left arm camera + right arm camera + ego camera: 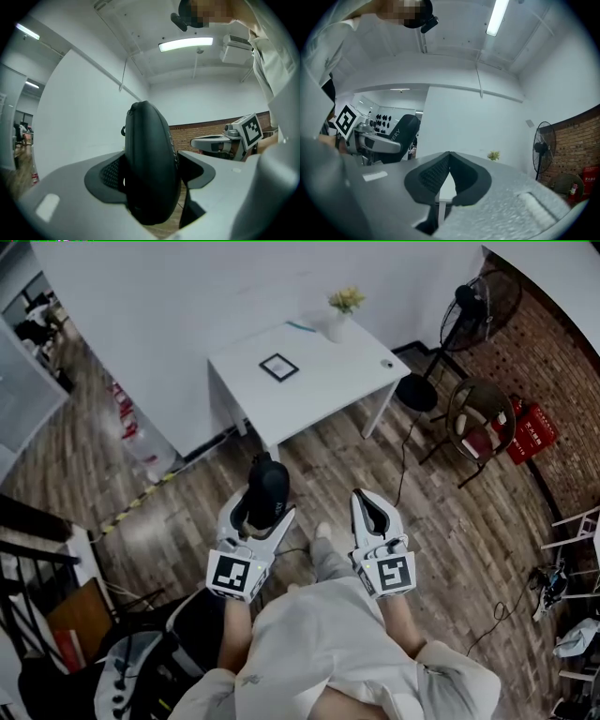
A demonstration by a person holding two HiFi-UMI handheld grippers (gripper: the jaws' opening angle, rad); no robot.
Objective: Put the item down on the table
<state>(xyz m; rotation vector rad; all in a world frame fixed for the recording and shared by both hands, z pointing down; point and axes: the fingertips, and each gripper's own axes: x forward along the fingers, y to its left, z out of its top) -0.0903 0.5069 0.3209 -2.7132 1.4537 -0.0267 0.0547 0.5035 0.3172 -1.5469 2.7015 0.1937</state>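
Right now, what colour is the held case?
The case is black, clearest in the left gripper view.

I can read only the white letters "VERY" on the black case (406, 127). The print on the red crate (535, 431) is too small for me.

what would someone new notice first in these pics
The black oval case clamped in the left gripper stands out first, held above the wooden floor. Ahead stands a white table with a small framed picture and a vase of yellow flowers. The right gripper, fingers together, holds nothing.
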